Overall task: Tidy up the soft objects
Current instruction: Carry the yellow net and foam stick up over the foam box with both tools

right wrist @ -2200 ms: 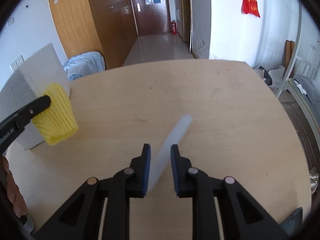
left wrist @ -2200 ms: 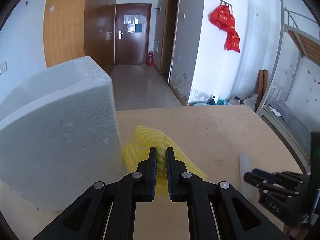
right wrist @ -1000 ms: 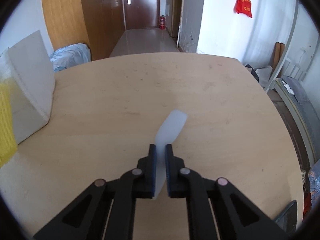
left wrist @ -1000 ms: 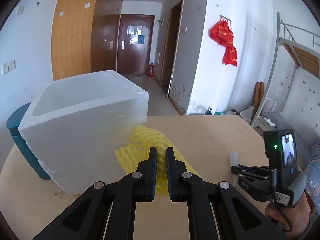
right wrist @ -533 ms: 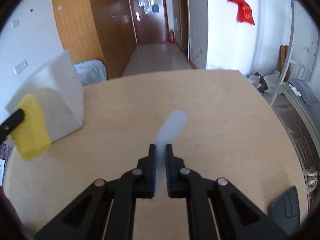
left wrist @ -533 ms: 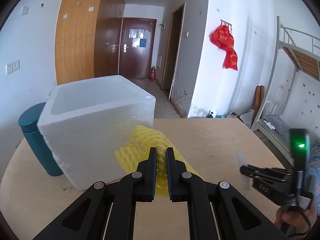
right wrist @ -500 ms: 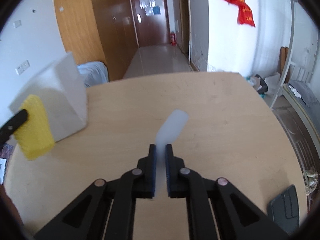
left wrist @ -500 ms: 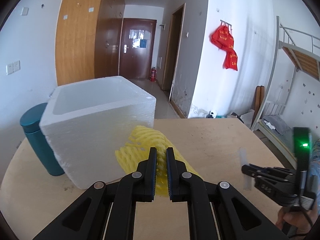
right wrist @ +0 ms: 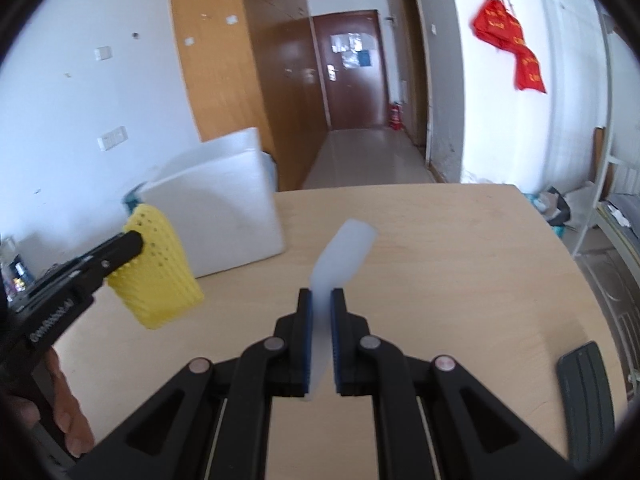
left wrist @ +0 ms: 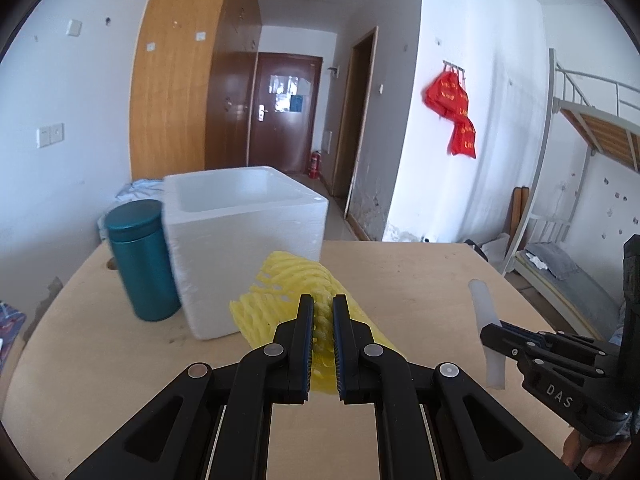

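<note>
My left gripper (left wrist: 320, 308) is shut on a yellow foam net sleeve (left wrist: 280, 292) and holds it above the wooden table, in front of an open white foam box (left wrist: 244, 248). The sleeve (right wrist: 160, 272) and left gripper (right wrist: 132, 244) also show at the left of the right wrist view. My right gripper (right wrist: 320, 300) is shut on a white foam strip (right wrist: 344, 256) that sticks up and forward, above the table's middle. The strip (left wrist: 486, 332) and right gripper (left wrist: 486, 334) show at the right of the left wrist view. The foam box (right wrist: 216, 216) stands at the table's left.
A teal canister (left wrist: 140, 260) stands left of the foam box. A dark flat device (right wrist: 586, 404) lies near the table's right edge. The round wooden table (right wrist: 440, 264) ends ahead toward a hallway. A bunk bed (left wrist: 580, 200) stands to the right.
Both grippers have risen and pulled back with their objects. The foam box's open top and the teal canister have come into the left wrist view. The right view has tilted up.
</note>
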`<move>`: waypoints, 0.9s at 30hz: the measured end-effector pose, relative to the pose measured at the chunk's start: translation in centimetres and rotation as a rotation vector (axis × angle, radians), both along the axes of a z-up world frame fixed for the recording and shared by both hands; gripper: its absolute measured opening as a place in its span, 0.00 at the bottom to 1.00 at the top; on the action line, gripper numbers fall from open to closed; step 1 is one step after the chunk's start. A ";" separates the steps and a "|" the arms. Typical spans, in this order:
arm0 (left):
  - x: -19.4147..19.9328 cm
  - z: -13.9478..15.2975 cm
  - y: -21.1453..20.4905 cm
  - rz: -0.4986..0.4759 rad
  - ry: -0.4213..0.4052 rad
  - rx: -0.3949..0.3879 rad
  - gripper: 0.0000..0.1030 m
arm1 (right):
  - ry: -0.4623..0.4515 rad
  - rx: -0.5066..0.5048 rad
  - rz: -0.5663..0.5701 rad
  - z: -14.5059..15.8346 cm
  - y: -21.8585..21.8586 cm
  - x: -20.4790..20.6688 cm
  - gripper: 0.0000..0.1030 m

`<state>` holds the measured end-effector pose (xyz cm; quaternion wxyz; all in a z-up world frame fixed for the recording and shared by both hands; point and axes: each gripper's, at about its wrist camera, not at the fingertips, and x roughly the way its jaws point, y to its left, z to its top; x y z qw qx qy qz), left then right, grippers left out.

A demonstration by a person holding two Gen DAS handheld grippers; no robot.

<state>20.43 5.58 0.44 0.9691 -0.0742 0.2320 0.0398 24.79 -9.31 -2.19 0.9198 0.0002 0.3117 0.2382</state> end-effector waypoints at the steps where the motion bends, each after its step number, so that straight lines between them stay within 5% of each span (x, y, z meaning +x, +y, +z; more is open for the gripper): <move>1: -0.7 0.0 0.1 0.006 -0.001 -0.001 0.09 | -0.009 -0.003 0.015 0.2 0.4 -0.4 0.10; 14: -7.9 1.7 3.5 0.139 -0.066 0.044 0.09 | -0.112 0.033 0.168 2.5 5.2 -5.5 0.11; 27: -5.6 3.9 5.6 0.157 -0.108 0.067 0.09 | -0.163 0.008 0.217 5.5 9.0 -2.8 0.11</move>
